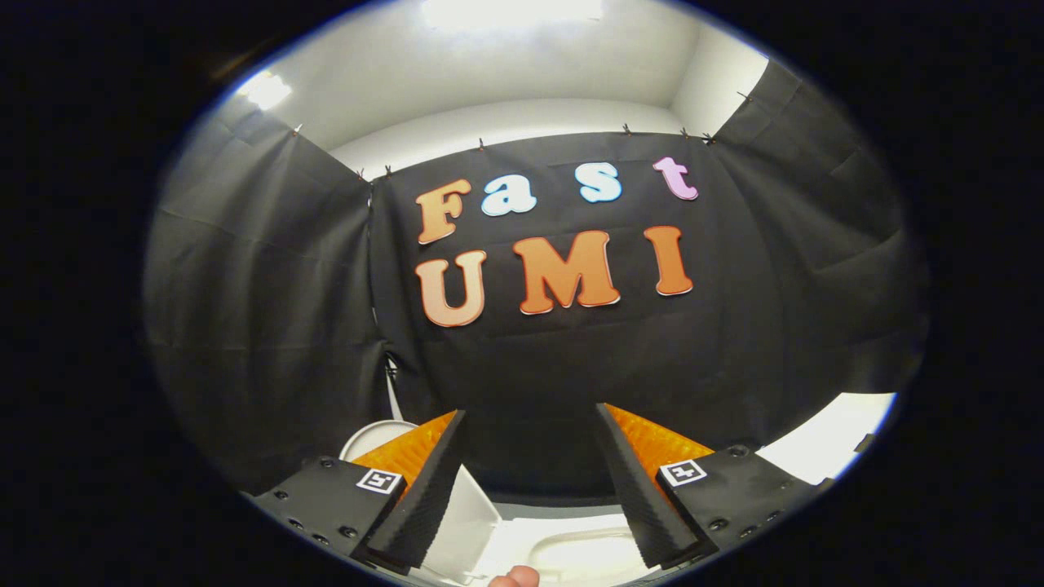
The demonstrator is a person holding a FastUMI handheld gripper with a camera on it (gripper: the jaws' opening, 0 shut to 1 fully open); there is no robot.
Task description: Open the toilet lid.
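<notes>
We see a white toilet lid [461, 522] at the lower middle of the frame, against black booth cloth [269, 310]. Upper frame: white ceiling [506, 65]. The gripper [530, 489] carries black-and-white square markers [380, 480].

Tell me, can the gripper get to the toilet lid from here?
Probably yes. The gripper is open with nothing held, and the white toilet lid lies close below, between its fingers, with nothing in between. It points at the cloth wall, so it must tip down.

Matt black cloth wall [571, 367], glossy smooth toilet lid [469, 509]

Bright ceiling lights [512, 11] glaring overhead, dim black cloth below, sharp focus, strong fisheye bending at edges
</notes>
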